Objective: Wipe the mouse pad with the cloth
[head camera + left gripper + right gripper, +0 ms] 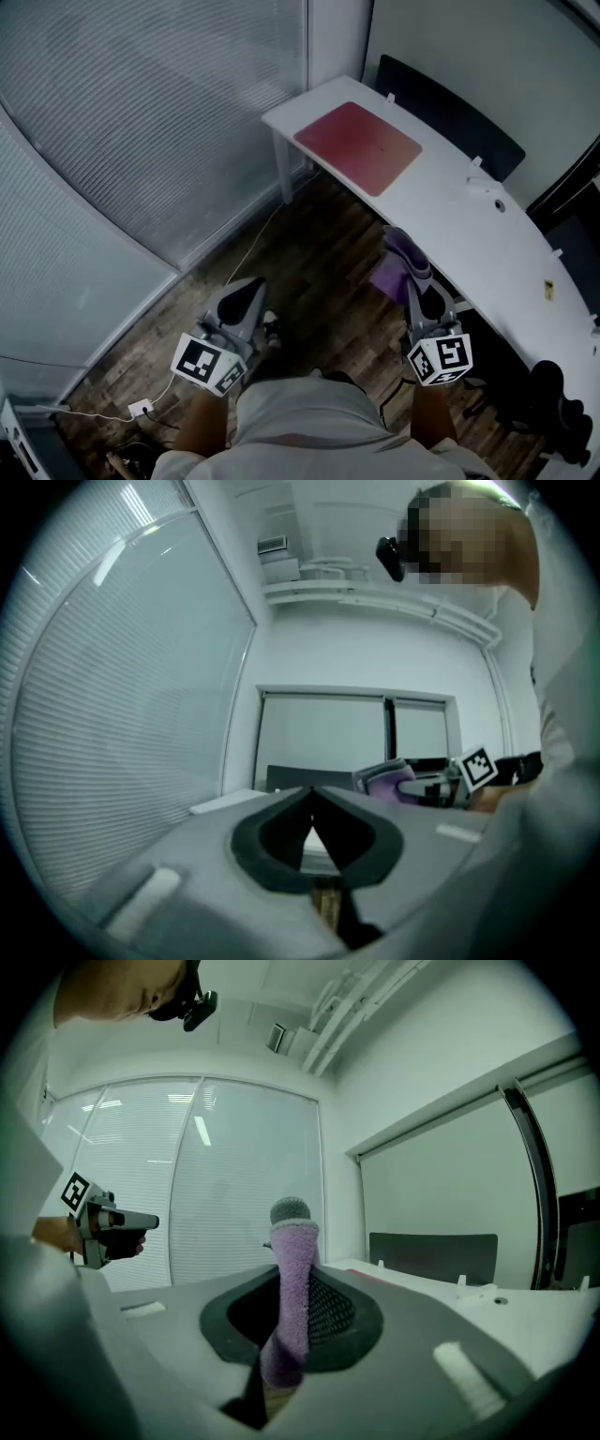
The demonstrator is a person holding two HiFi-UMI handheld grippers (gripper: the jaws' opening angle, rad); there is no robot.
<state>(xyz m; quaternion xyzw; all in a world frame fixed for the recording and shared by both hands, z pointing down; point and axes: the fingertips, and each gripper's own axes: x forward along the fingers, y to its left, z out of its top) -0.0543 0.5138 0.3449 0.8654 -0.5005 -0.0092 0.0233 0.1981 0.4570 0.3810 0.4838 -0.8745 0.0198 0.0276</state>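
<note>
Right gripper (pixel 415 279) jaws grip cloth (pixel 292 1274) — left gripper (pixel 246 294) clenched, empty. Best laid flat on far pad (pixel 358 145).

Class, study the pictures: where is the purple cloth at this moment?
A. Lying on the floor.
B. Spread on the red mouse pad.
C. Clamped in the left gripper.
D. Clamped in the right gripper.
D: the right gripper view shows the cloth pinched between the jaws of the right gripper, while the mouse pad lies bare.
</note>
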